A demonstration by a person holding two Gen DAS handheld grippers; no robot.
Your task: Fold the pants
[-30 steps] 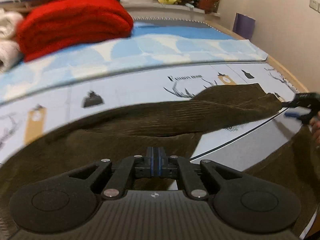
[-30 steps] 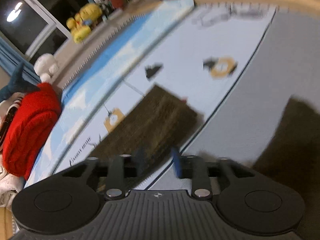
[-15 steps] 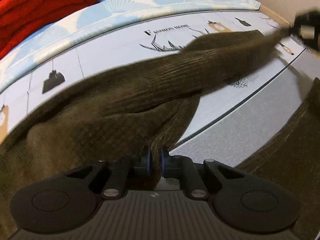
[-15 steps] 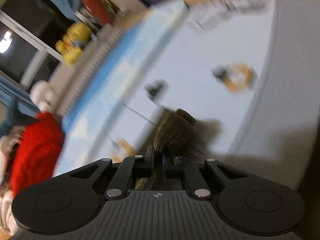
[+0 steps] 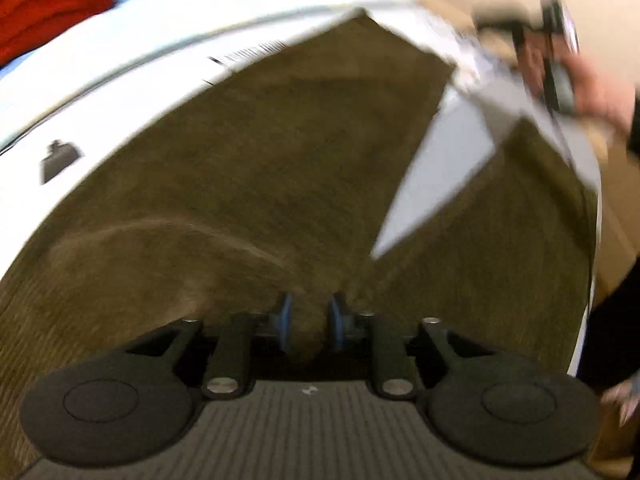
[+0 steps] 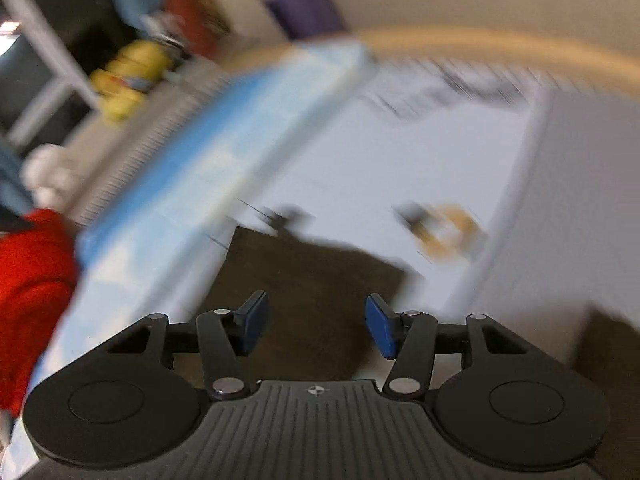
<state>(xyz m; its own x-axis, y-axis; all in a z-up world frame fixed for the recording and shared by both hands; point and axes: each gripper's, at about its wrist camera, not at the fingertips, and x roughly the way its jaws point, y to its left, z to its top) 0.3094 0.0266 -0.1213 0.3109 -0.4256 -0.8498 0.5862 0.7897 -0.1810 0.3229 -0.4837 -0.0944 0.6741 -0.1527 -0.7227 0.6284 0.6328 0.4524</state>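
Observation:
Dark olive corduroy pants lie spread on the bed, their two legs forming a V with bare sheet between them. My left gripper sits at the crotch with a fold of the fabric between its blue pads, jaws narrowly apart and closed on the cloth. My right gripper is open and empty just above the end of one pant leg. In the left wrist view the right gripper and the hand holding it appear blurred at the upper right, off the cloth.
The bed has a white printed sheet and a light blue blanket behind it. A folded red blanket lies at the far left. Yellow plush toys and a purple box stand past the bed. The bed's wooden edge curves along the right.
My right gripper has let go of the pant leg end and opened; the leg now lies flat. My left gripper's jaws have parted slightly around the fabric at the crotch.

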